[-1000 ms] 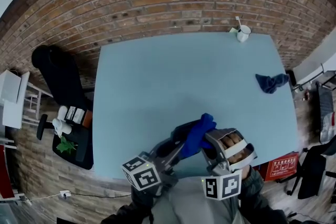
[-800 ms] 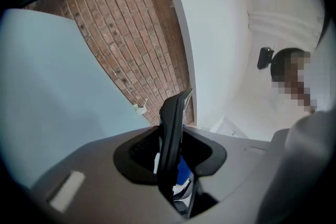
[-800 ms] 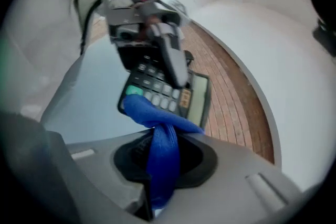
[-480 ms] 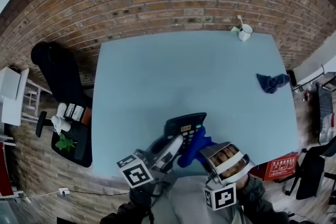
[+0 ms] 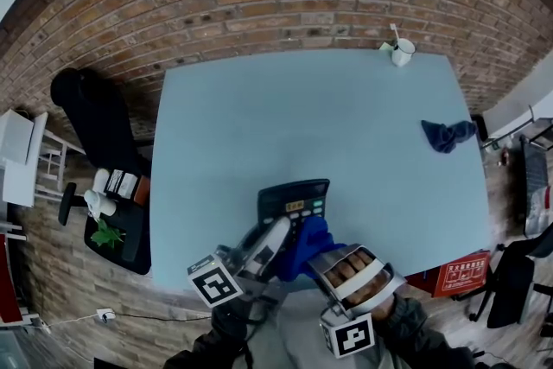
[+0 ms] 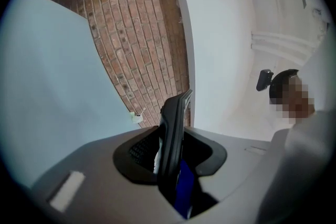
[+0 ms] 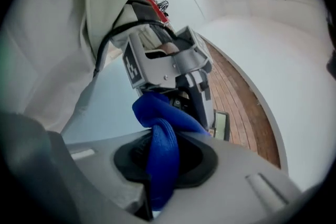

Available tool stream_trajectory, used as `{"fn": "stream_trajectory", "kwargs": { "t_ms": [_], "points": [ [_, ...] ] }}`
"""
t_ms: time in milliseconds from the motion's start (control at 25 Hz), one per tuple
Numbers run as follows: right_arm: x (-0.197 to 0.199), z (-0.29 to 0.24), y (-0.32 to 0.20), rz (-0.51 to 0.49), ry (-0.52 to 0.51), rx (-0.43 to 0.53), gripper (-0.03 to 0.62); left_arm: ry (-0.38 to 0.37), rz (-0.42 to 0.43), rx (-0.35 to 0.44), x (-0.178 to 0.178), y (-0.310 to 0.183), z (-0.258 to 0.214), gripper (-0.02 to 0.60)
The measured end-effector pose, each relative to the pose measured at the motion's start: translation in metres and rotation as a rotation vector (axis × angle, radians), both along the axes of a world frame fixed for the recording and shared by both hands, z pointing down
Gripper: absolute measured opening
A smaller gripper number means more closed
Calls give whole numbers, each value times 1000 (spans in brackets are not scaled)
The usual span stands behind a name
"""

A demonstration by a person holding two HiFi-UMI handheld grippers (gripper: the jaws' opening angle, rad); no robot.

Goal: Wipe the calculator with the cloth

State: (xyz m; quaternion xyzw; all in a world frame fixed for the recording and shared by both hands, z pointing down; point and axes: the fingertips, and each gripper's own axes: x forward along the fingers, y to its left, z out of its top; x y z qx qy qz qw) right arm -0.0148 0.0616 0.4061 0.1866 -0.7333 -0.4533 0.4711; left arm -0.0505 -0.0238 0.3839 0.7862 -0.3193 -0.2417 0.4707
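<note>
The calculator [image 6: 173,123] is pinched edge-on between the jaws of the left gripper [image 6: 169,170]. The blue cloth [image 7: 160,128] is clamped in the right gripper [image 7: 157,165], with its bunched end lying against the calculator's keyed face just ahead of those jaws. Wiping is judged to be in hand, and a further stroke across the face is called for, with both grips held firm.

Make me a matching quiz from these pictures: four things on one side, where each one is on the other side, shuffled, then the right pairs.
Things:
1. calculator
2. bright blue cloth
3. dark blue cloth
4. white mug

Places:
A. lying loose near the right edge of the table
B. clamped in the left gripper
C. standing near the table's far right corner
D. clamped in the right gripper

Pairs: 1-B, 2-D, 3-A, 4-C
</note>
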Motion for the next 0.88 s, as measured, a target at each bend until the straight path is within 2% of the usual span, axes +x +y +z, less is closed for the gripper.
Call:
{"fn": "stream_trajectory", "kwargs": {
  "t_ms": [80, 160, 240, 320, 400, 520, 720, 880],
  "points": [
    [7, -4, -7, 16, -30, 3, 52, 25, -1, 3, -1, 2, -1, 123],
    [24, -11, -26, 85, -57, 20, 52, 45, -5, 8, -2, 3, -3, 123],
    [43, -15, -45, 164, -42, 50, 52, 75, -6, 10, -4, 3, -5, 123],
    [51, -15, -52, 200, -4, 73, 52, 128, -2, 14, -4, 3, -9, 120],
    [45, -12, -47, 191, 16, 71, 52, 144, -13, 19, -6, 2, -12, 121],
    [31, -6, -31, 149, 29, 55, 52, 130, -44, 11, -14, -1, -8, 120],
    [16, -8, -15, 84, -20, 34, 52, 235, -79, -7, -23, -4, -12, 120],
    [26, -13, -25, 105, -66, 29, 52, 255, -67, -5, -20, -2, -13, 120]
  ]
}}
